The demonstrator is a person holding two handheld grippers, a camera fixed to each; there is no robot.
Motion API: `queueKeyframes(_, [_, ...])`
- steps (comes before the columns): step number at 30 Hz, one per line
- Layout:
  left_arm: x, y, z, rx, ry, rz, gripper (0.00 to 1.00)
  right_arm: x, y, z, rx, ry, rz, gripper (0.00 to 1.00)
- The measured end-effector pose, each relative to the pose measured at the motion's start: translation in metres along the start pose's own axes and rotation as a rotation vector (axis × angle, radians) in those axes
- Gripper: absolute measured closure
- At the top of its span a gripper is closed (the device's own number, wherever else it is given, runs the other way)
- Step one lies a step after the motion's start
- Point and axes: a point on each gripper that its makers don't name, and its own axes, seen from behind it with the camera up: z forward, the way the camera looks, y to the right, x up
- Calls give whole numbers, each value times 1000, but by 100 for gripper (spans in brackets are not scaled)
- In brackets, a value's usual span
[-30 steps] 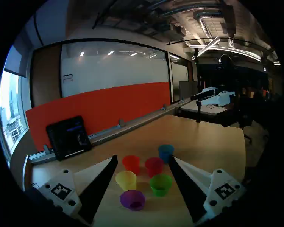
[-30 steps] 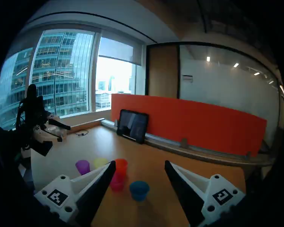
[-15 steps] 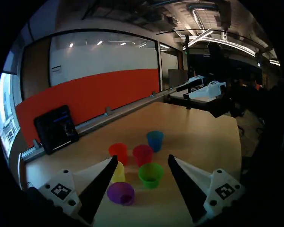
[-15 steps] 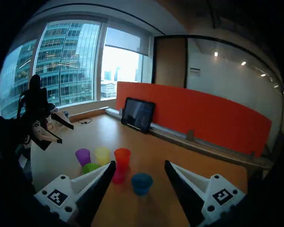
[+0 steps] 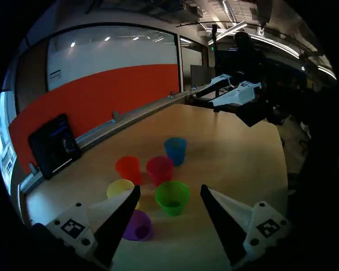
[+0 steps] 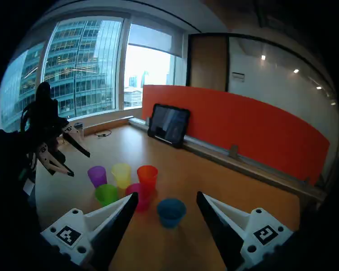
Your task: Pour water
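Evidently no cup is gripped yet, so the step in hand is judged to be the approach and the choice of a cup. Six coloured cups are gathered in a loose cluster on the table (image 5: 246, 153). From the left claw (image 5: 169, 187), the green cup (image 5: 172, 198) is found just ahead, framed between the two spread fingers but not touched by them. The purple cup (image 5: 138, 226) is partly covered by the left finger, and the yellow cup (image 5: 119, 188) is partly hidden behind that finger's tip. Farther ahead, the orange cup (image 5: 128, 168) and the pink cup (image 5: 160, 169) are set side by side, with the blue cup (image 5: 175, 150) beyond them, a little to the right. Whether any cup holds water cannot be told.

The left claw is held released, with nothing between its fingers. The right claw (image 6: 166, 194) is likewise spread wide and empty; from it the blue cup is met first, just ahead between the fingers, with the pink cup beside the left fingertip. Beyond the cluster, a tablet (image 5: 54, 144) is propped against an orange partition (image 5: 101, 90).

For the next move, one claw must be lowered around a single cup without its neighbours being nudged. The fingers must then be closed on its wall, and the cup lifted before it is tilted over another.
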Motion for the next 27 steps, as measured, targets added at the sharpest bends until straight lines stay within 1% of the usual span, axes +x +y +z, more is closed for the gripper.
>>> queueKeyframes(8, [-18, 2, 14, -31, -57, -5, 1, -20, 5, 16, 13, -45, -6, 0])
queueKeyframes(14, [-29, 4, 25, -50, -106, 2, 1, -33, 7, 28, 18, -77, -16, 0])
queueKeyframes(21, [-38, 4, 39, -67, -158, 2, 1, -50, 11, 38, 23, -112, -16, 0])
queueKeyframes(27, [-46, 5, 51, -74, -198, 16, 1, -64, 13, 45, 28, -143, -11, 0])
